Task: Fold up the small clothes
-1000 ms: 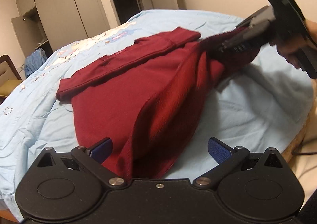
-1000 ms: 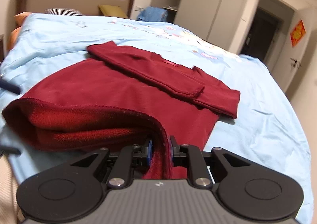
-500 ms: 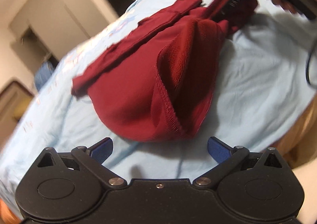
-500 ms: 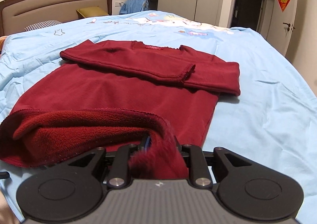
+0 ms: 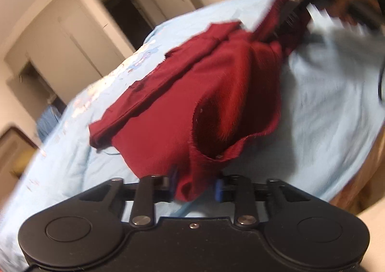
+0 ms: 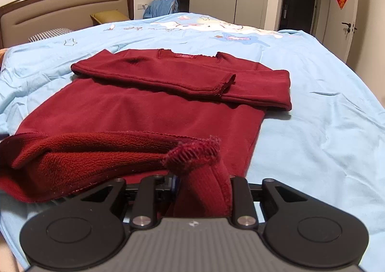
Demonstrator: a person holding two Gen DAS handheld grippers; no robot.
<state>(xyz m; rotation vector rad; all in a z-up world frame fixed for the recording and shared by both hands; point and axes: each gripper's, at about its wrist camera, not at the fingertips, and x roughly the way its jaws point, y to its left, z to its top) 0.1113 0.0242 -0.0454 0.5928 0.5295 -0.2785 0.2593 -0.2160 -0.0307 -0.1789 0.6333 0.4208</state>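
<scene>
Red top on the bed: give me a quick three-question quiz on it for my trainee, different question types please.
1. True or false: both sleeves of the red top lie folded across its chest.
2. What do the left tongs have between them? A) the neckline B) a bunch of the hem C) a pillow
3. Fill in: the top lies on a light ____ sheet.

Key: 1 true. 2 B; the left tongs have just been closing and now pinch the hem. 3 blue.

Note: the right tongs hold the other hem corner, their jaws just easing wider with cloth between them.
</scene>
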